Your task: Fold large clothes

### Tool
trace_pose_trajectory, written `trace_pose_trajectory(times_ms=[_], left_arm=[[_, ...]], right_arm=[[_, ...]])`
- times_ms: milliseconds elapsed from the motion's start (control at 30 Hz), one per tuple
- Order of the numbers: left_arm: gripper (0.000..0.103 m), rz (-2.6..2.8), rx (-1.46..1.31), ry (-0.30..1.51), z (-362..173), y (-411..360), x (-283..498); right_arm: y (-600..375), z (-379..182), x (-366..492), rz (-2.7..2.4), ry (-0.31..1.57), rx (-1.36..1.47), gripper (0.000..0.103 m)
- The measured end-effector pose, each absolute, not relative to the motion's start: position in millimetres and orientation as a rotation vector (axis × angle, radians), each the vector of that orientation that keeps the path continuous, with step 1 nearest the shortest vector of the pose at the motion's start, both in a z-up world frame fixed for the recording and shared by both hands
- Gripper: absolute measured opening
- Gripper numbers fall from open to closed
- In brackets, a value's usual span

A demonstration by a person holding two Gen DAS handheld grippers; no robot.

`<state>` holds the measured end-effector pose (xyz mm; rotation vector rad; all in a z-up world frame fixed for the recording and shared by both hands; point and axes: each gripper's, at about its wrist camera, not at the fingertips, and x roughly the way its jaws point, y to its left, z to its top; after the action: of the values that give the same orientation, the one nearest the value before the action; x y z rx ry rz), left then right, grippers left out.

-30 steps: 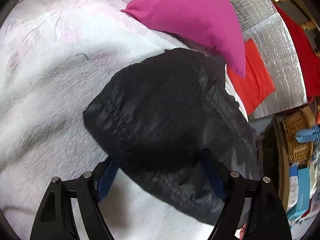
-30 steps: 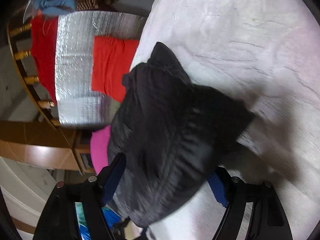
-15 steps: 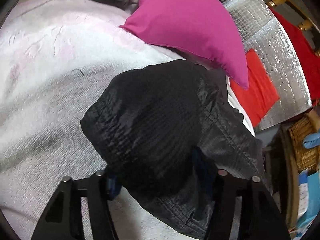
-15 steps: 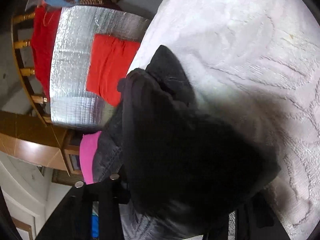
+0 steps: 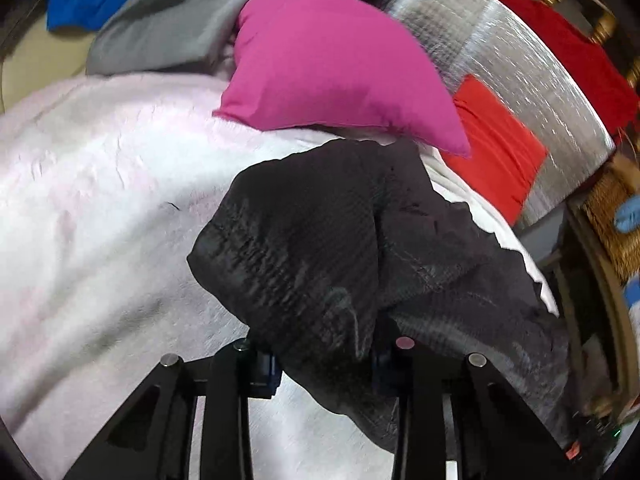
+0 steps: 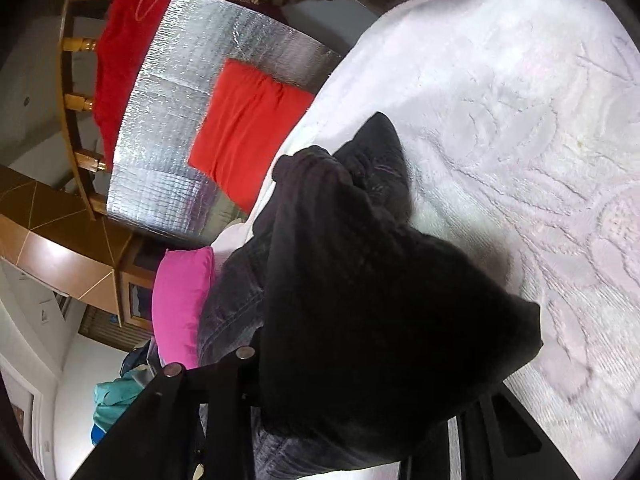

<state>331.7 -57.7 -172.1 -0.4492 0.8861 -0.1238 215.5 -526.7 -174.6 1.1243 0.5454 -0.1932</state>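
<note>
1. The left gripper (image 5: pixel 324 364) has just been closing its jaws, and a bunched edge of the black garment (image 5: pixel 320 248) sits between them; the blue pads (image 5: pixel 267 370) press into the cloth from either side, so the claw is clamped on the fabric, narrowed but not fully together.

2. The right gripper (image 6: pixel 352 392) has likewise just been closing; its fingertips are buried under a thick fold of the same black garment (image 6: pixel 360 300), and the cloth drapes over and between the two arms; it grips the garment.

3. The garment hangs between the two claws, raised off the white bedspread (image 5: pixel 100 200) at the gripped ends; its far part trails down onto the bedspread (image 6: pixel 520 120) near the bed's edge.

4. A pink pillow (image 5: pixel 332 72) lies just beyond the garment, with grey cloth (image 5: pixel 160 28) behind it; the pillow (image 6: pixel 180 304) also shows at the lower left of the right wrist view.

5. Off the bed stand a silver foil sheet (image 5: pixel 520 60) and a red cloth (image 5: pixel 496 148); both appear again, foil (image 6: pixel 168 120) and red cloth (image 6: pixel 244 128), in the right wrist view.
</note>
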Motion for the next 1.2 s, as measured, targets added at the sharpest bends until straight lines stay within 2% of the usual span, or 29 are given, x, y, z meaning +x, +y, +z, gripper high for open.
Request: trace_pose_trajectory(times_ms=[333,667,1200], left_arm=[[0.032,-0.131,-0.236,0.851,-155.8,-53.5,262.2],[0.032,-0.135,-0.102,0.804,-163.1,-50.9,200.7],[0.032,-0.157,-0.06,0.789,-166.3,-51.7,190.8]], right_arm=[[-513.4,-158.6,146.0,-0.171,0.557,1.093,0.035],[-500.3,-164.4,79.9,-0.193,0.561,1.078,0.035],[-499.6,-171.5,81.4,-0.224,0.579,1.092,0.035]])
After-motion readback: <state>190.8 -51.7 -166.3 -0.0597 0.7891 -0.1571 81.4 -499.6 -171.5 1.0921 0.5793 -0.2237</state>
